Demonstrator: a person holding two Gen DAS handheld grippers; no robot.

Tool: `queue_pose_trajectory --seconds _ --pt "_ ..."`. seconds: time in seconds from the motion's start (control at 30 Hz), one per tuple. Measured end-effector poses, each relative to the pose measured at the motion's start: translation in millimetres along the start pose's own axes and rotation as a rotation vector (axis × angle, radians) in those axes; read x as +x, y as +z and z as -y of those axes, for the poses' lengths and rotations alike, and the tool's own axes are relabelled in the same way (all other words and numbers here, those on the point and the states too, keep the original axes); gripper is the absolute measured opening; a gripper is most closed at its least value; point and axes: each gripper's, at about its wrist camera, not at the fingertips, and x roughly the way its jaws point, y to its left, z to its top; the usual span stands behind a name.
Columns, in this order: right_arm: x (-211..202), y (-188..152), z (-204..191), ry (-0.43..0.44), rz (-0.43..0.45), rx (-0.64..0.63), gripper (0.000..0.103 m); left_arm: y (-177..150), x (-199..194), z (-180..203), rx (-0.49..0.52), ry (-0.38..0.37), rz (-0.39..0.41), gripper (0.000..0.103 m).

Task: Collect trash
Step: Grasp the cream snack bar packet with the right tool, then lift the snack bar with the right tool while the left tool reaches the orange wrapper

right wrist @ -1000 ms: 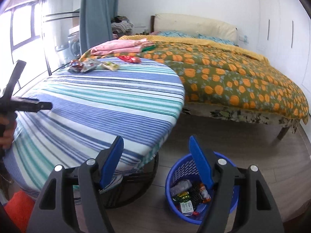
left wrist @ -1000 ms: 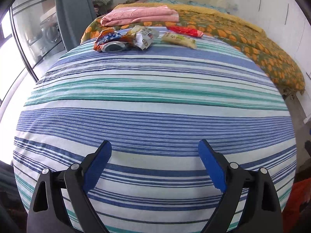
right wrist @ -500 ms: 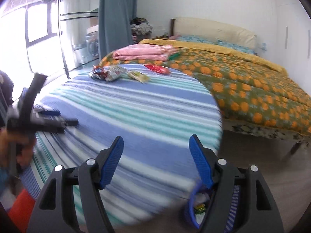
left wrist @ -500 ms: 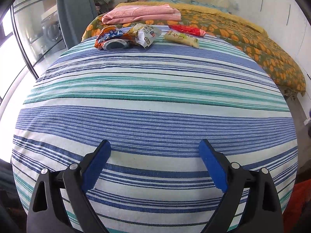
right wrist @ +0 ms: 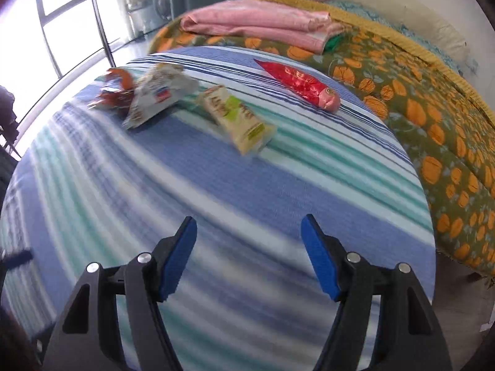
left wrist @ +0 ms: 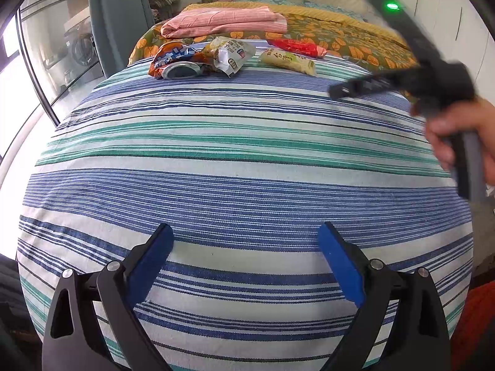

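Several wrappers lie at the far side of a round table with a striped cloth (left wrist: 241, 167): an orange-blue crumpled wrapper (left wrist: 174, 60), a white snack bag (left wrist: 230, 54), a pale yellow-green packet (left wrist: 287, 61) and a red packet (left wrist: 295, 46). In the right wrist view they show as the orange wrapper (right wrist: 114, 92), white bag (right wrist: 157, 92), yellow-green packet (right wrist: 238, 119) and red packet (right wrist: 301, 85). My left gripper (left wrist: 246, 259) is open and empty over the near edge. My right gripper (right wrist: 249, 252) is open and empty over the table's middle, short of the yellow-green packet.
A bed with an orange-flowered quilt (right wrist: 433, 99) runs behind and right of the table, with a folded pink cloth (right wrist: 256, 26) on it. Glass doors (left wrist: 46, 58) and a grey curtain (left wrist: 120, 15) stand at the left. The right hand-held gripper's body (left wrist: 417, 74) shows in the left wrist view.
My right gripper has swung from the blue trash basket on the floor up over the table toward the wrappers. My left gripper has crept slightly forward.
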Motion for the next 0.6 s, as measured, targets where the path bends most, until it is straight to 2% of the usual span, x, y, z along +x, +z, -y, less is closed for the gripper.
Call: queue_pose_trajectory --seconds 0.2,0.3,0.4,0.43,0.47,0.53,0.6 --pt "29 44 -3 -0.018 0.013 -0.033 0.068 0 1 1 0.006 -0.005 -0.003 0.094" --pt "36 58 -11 -0.007 0.037 -0.063 0.068 1 1 2 0.011 -0.009 -0.007 0.096" --pt "47 67 -11 0.008 0.024 -0.059 0.065 1 2 2 0.015 -0.012 -0.010 0.097" --pt "48 68 -10 0.020 0.026 -0.045 0.057 2 2 2 0.016 -0.012 -0.010 0.097" --pt "48 68 -6 0.038 0.027 -0.019 0.045 1 2 2 0.015 -0.012 -0.010 0.097" --pt "45 69 -1 0.043 0.028 0.014 0.036 2 2 3 0.015 -0.011 -0.010 0.097" --pt "36 62 1 0.060 0.033 0.042 0.031 2 3 2 0.015 -0.012 -0.010 0.097"
